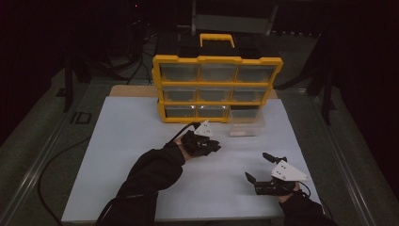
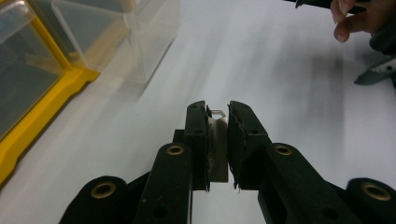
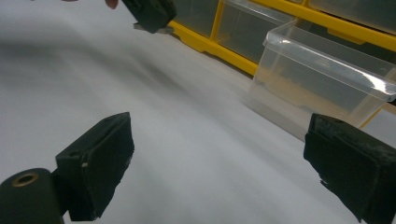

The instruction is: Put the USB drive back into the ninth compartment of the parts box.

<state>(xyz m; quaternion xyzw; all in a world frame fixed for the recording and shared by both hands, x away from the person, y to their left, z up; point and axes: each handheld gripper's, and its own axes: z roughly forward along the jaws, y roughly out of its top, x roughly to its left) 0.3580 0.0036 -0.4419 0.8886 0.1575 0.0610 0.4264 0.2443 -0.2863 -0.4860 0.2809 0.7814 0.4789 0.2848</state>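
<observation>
The right gripper is seen nearest, low at the right of the white sheet, held by a hand in a dark sleeve; its jaws are spread wide, nothing is held between them, and in the right gripper view the two black pads are seen far apart over bare sheet; the grey three-cornered plate is carried on top of it. The left gripper is held farther in, near the middle of the sheet, by a gloved hand with a dark sleeve behind it; in the left gripper view its jaws are closed tight on a small flat metal piece, which is pinched upright between the pads with one corner showing above them; what the piece is cannot be told. A clear plastic drawer is set on the sheet just beyond and to the right of the left gripper, out of its slot and just in front of the organiser; its contents cannot be made out. The yellow organiser is stood upright at the far edge of the sheet, with three rows of clear drawers and a yellow handle behind its top; the bottom right slot is seen dark.
</observation>
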